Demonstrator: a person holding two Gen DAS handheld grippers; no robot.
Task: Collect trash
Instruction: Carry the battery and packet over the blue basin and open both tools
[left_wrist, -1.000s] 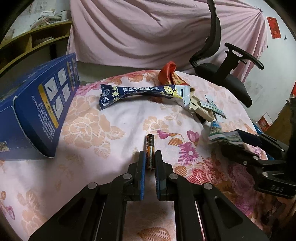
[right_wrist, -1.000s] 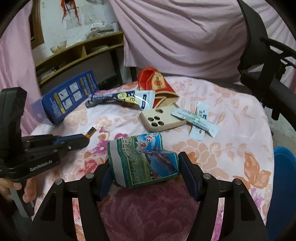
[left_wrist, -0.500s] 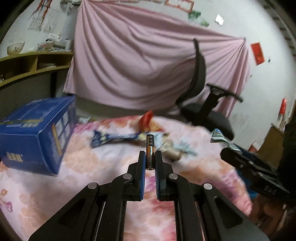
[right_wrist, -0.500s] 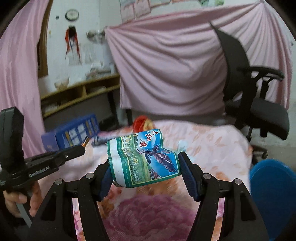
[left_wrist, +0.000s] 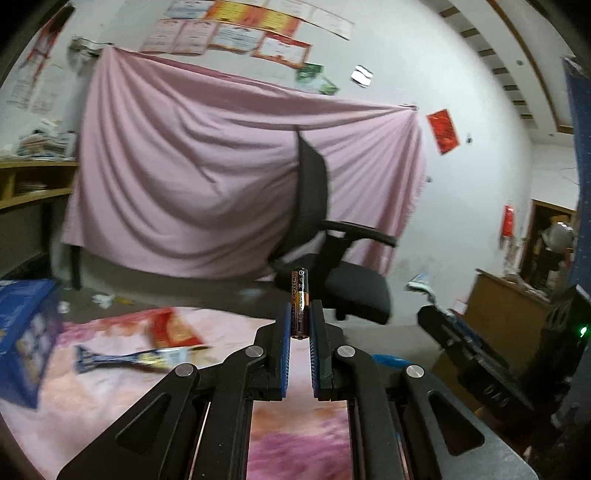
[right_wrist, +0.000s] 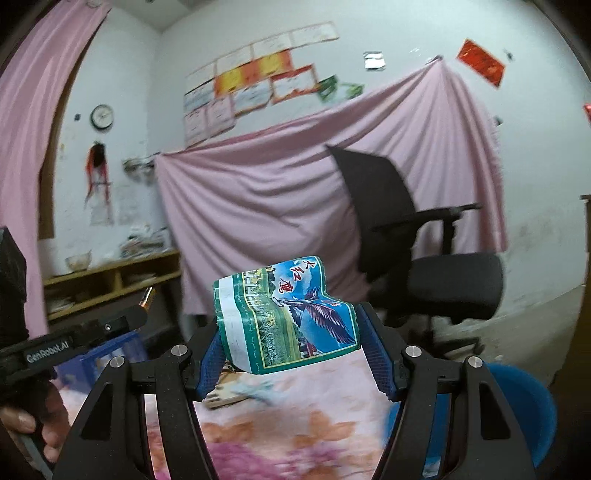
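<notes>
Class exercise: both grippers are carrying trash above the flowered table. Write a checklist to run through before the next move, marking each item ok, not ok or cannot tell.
1. Left gripper shut on the battery, which stands upright between the pads: ok.
2. Right gripper shut on the crumpled green-and-blue wrapper: ok.
3. Both loads lifted off the flowered tablecloth: ok.
4. Blue bin in view at the lower right: ok.
5. Bin has room inside: cannot tell, its inside is hidden.
6. Table cleared: not ok, the dark snack wrapper and red packet remain.
</notes>
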